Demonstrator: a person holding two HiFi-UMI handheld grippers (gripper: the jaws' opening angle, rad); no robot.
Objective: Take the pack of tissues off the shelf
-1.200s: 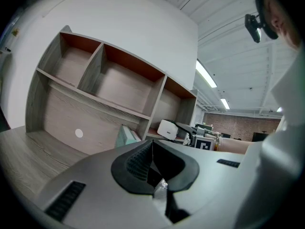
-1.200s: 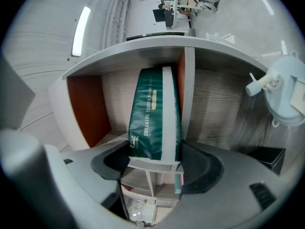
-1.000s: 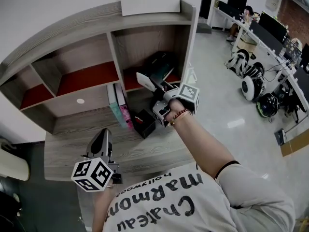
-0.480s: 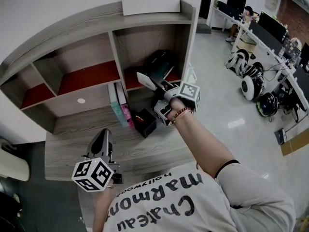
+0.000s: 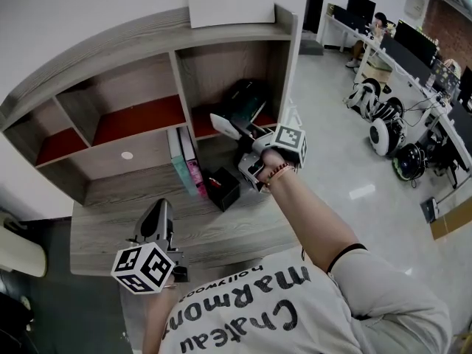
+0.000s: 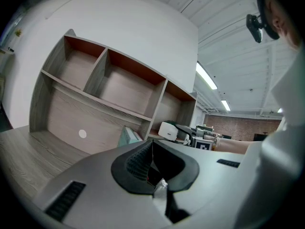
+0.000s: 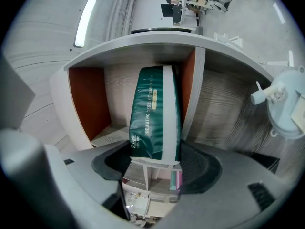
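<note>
The pack of tissues point(image 5: 243, 96) is a dark green wrapped block lying in the right compartment of the wooden shelf point(image 5: 177, 65). In the right gripper view the pack of tissues point(image 7: 155, 109) runs lengthwise into that compartment, its near end between the two black pads. My right gripper point(image 5: 234, 126) reaches into the compartment's mouth, and my right gripper point(image 7: 153, 157) is shut on the pack's near end. My left gripper point(image 5: 158, 211) hovers low over the desk point(image 5: 103, 231), away from the shelf. Its jaws meet and hold nothing in the left gripper view point(image 6: 151, 149).
Teal and pink books point(image 5: 186, 169) stand under the shelf beside a black box point(image 5: 221, 188). A white board point(image 5: 232, 0) lies on the shelf top. To the right is open office floor with wheeled machines point(image 5: 383, 127) and desks behind.
</note>
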